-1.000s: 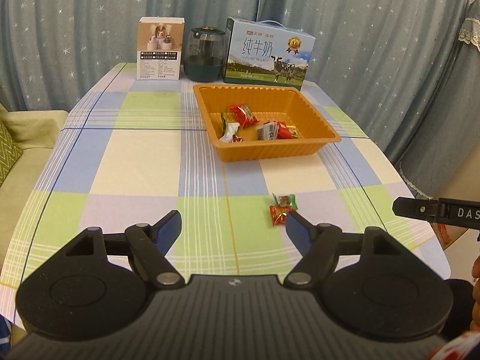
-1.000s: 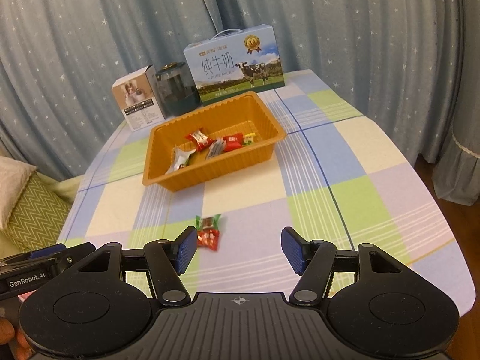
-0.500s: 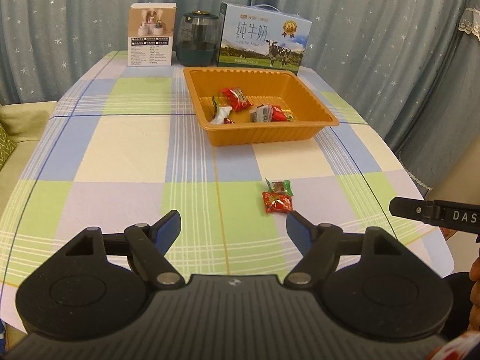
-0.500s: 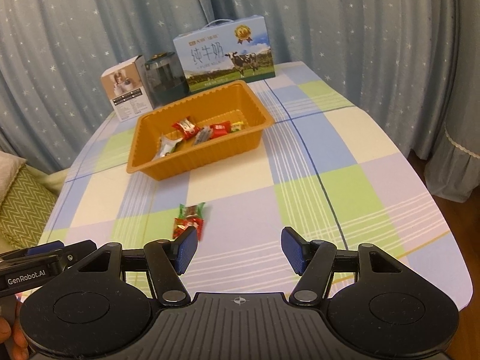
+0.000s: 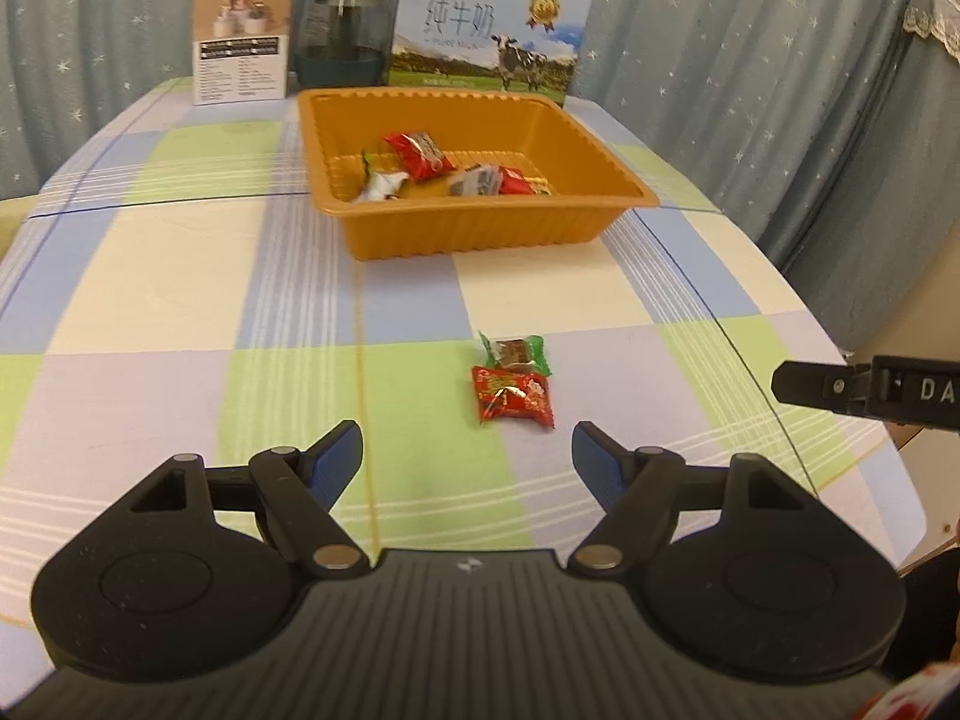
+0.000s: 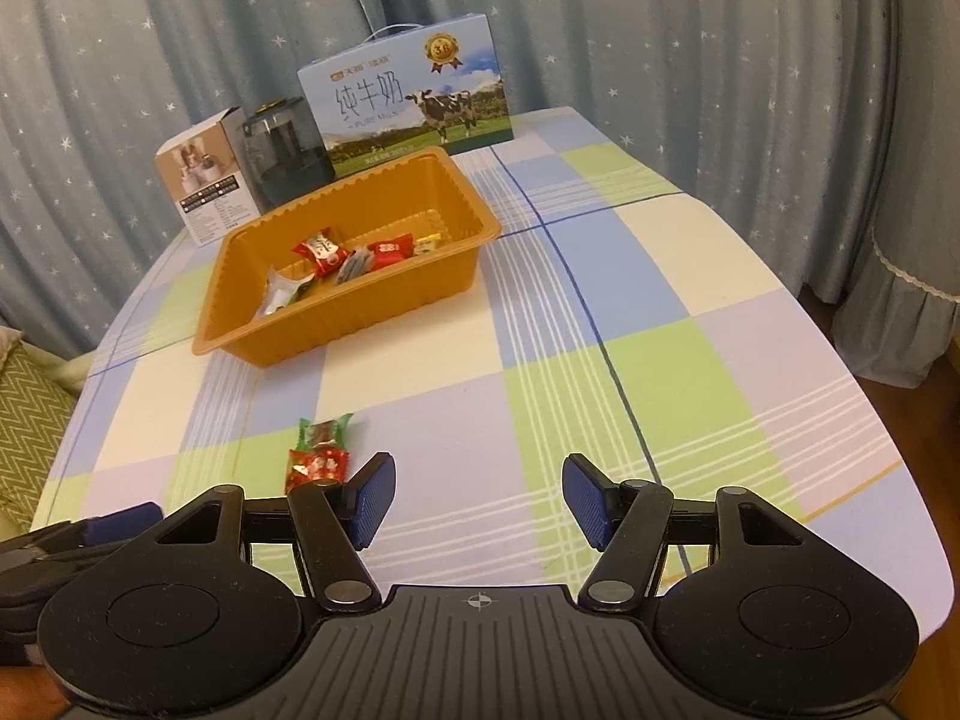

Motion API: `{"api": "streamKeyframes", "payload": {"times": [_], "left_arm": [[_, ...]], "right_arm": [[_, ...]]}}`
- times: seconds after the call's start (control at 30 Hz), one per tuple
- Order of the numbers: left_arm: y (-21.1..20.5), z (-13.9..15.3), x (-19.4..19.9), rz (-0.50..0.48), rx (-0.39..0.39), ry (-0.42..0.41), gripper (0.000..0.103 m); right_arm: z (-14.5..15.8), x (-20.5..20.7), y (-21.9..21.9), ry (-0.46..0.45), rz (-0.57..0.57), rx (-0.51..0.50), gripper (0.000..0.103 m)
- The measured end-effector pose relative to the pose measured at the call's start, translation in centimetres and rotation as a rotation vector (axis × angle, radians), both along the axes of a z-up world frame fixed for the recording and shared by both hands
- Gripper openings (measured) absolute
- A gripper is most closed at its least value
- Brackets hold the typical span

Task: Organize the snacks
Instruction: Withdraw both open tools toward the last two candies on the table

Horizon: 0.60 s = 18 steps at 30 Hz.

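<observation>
Snacks (image 5: 513,399) near orange tray (image 5: 606,168); milk box (image 5: 486,30) reads "PURE MILK"

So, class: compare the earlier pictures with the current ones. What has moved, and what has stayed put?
Both claws have come forward and down toward the two loose snacks: the red-wrapped snack and the green-wrapped snack now look larger and nearer the left claw and right claw. Nothing was grasped or released. Both claws stayed open and empty; the orange tray, its snacks and the boxes behind did not shift.
</observation>
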<state>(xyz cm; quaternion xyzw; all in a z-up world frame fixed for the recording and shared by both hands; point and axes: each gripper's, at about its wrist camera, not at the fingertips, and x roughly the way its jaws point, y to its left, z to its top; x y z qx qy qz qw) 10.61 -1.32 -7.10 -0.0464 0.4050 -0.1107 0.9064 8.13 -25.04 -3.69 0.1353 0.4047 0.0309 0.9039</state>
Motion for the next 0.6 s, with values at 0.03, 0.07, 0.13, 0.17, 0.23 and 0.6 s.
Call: {"api": "streamKeyframes", "payload": {"times": [0.03, 0.07, 0.13, 0.17, 0.23, 0.6], "left_arm": [[-0.2, -0.3, 0.3, 0.002, -0.001, 0.0, 0.073], [-0.5, -0.7, 0.6, 0.001, 0.0, 0.001, 0.072], [-1.1, -1.3, 1.1, -0.006, 0.011, 0.001, 0.068], [-1.3, -1.6, 1.4, -0.011, 0.017, 0.001, 0.068], [-1.7, -2.3, 2.0, -0.017, 0.02, 0.002, 0.068], [-3.8, -4.2, 4.4, -0.051, 0.034, -0.004, 0.056]], "right_arm": [[-0.2, 0.2, 0.0, -0.001, 0.0, 0.003, 0.062], [-0.5, 0.4, 0.0, 0.001, 0.0, 0.004, 0.062], [-0.9, 0.9, 0.0, 0.007, 0.003, 0.0, 0.062], [-1.2, 1.1, 0.1, 0.008, 0.002, -0.003, 0.062], [-1.5, 1.5, 0.0, 0.012, -0.005, -0.007, 0.062], [-2.4, 3.5, -0.3, 0.02, -0.033, 0.007, 0.062]]}}
